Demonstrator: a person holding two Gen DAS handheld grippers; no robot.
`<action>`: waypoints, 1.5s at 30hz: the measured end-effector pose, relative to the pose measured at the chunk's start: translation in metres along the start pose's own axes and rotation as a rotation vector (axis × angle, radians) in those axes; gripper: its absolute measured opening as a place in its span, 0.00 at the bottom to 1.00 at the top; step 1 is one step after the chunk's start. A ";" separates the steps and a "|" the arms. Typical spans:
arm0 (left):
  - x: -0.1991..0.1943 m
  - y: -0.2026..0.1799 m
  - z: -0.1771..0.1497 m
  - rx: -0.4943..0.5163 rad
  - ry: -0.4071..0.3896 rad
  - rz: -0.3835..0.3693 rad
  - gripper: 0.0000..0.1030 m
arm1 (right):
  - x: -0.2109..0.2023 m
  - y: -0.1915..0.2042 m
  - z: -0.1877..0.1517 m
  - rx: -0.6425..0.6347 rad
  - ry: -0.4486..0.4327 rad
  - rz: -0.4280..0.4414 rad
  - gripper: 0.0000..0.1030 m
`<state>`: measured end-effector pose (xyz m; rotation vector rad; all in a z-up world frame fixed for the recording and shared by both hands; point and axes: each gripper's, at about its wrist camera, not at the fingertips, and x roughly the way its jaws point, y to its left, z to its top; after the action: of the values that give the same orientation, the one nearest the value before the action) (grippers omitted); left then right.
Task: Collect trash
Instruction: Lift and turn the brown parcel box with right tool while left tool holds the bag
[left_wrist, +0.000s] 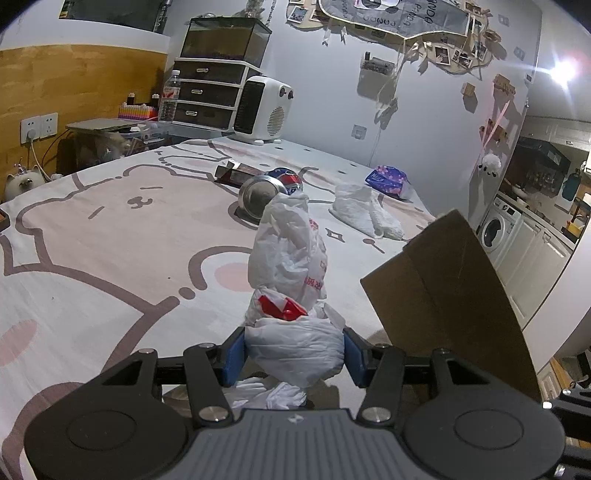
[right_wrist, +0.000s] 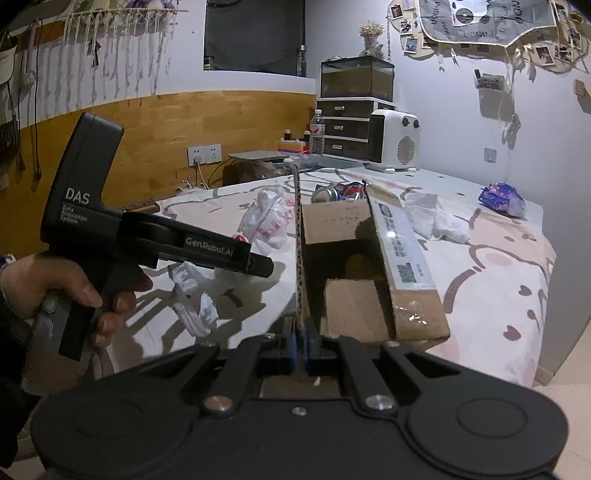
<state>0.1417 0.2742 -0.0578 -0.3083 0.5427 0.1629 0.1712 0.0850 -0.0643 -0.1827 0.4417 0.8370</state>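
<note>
Plastic bag (left_wrist: 291, 295): white with red print, crumpled, held above the bed near its front edge, upper part standing up past the tips.
Left gripper (left_wrist: 294, 356): blue pads pinching the bag's lower bulge from both sides.
Cardboard box (right_wrist: 369, 273): brown, open, flaps up, printed label on the 3 o'clock flap; at 3 o'clock of the bag in the left wrist view.
Right gripper (right_wrist: 302, 349): pressed together on the thin edge of the box's 9 o'clock flap.
Hand (right_wrist: 55, 291): wrapped around the left tool's handle, at 9 o'clock in the right wrist view.
Can (left_wrist: 269, 190): on its side, beyond the bag at 12 o'clock.
White wad (left_wrist: 364, 214): crumpled, at 1 o'clock.
Blue packet (left_wrist: 388, 181): behind the wad, near the wall.
Bedsheet (left_wrist: 110, 240): pale, cartoon bear outlines.
Heater (left_wrist: 264, 109): white, at the bed's far end, beside a drawer unit (left_wrist: 210, 94).
</note>
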 end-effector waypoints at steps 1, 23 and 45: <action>0.000 0.000 0.000 -0.001 0.000 0.001 0.53 | 0.001 -0.003 0.000 0.017 -0.004 0.007 0.03; -0.023 0.003 0.002 0.008 -0.039 0.037 0.53 | 0.015 -0.096 -0.003 0.832 -0.125 0.406 0.03; -0.002 -0.041 -0.005 0.085 0.002 -0.075 0.53 | -0.041 -0.103 0.003 0.499 -0.138 -0.185 0.70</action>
<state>0.1465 0.2335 -0.0509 -0.2459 0.5373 0.0673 0.2252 -0.0095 -0.0444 0.2905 0.4828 0.5339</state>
